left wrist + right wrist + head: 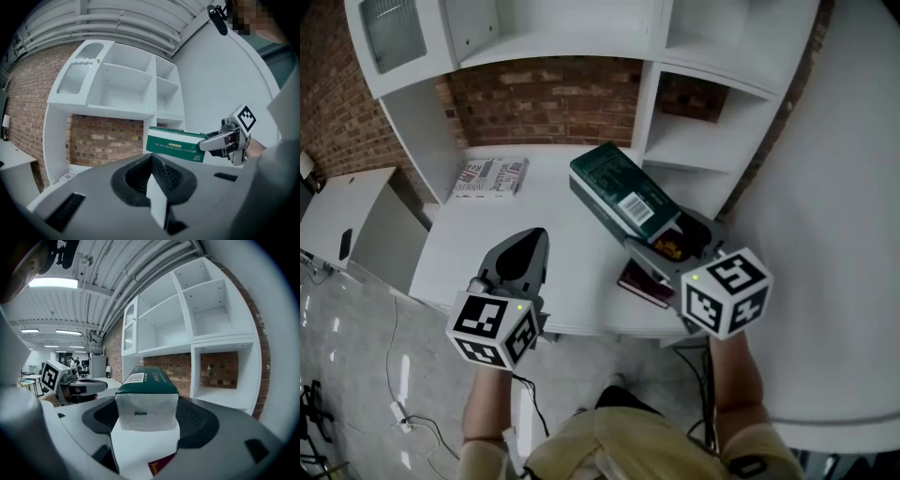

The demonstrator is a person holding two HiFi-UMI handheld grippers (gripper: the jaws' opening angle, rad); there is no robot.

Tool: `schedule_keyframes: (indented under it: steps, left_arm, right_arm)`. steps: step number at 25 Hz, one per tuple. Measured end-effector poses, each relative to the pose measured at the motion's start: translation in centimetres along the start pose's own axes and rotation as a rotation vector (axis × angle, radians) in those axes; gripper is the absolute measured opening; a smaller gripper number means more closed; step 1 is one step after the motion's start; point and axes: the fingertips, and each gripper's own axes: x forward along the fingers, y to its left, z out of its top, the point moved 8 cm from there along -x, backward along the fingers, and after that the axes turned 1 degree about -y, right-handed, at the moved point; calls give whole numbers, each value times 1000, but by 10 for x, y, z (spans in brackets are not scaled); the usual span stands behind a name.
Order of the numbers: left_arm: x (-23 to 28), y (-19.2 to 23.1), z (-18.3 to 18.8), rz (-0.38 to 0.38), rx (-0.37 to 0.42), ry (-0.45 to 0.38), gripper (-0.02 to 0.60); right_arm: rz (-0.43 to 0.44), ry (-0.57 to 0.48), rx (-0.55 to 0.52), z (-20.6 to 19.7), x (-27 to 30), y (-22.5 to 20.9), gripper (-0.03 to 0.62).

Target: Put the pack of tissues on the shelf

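The pack of tissues (623,197) is a long dark green box with a white barcode label. My right gripper (675,246) is shut on its near end and holds it above the white desk (572,281), pointing toward the shelf unit (698,145). The right gripper view has the pack (146,394) between the jaws of the right gripper (147,416), with open white compartments (220,394) ahead. My left gripper (530,246) hovers shut and empty over the desk's front left. In the left gripper view the left gripper (152,161) faces the pack (176,145), which the right gripper (225,140) holds.
A red-and-white printed packet (490,176) lies at the back left of the desk. Under the right gripper, at the desk's front edge, rests a dark red booklet (645,281). A low white cabinet (347,216) stands to the left, and cables (398,375) trail on the floor.
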Motion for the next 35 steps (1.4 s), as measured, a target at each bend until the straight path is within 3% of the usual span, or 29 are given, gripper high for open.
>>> schedule_keyframes:
  steps: [7, 14, 18, 30, 35]
  left_arm:
    - [47, -18, 32, -89, 67, -15, 3]
    - [82, -33, 55, -211, 83, -23, 3]
    - [97, -29, 63, -230, 166, -49, 3]
    - [159, -53, 133, -426, 227, -149, 3]
    - [178, -62, 157, -473, 246, -187, 3]
  right_arm:
    - [-25, 6, -29, 31, -23, -41, 374]
    - [-40, 5, -14, 46, -36, -62, 374]
    - [-105, -5, -40, 53, -41, -68, 374]
    - [-272, -62, -52, 115, -75, -105, 374]
    - [-330, -96, -52, 138, -80, -115, 374]
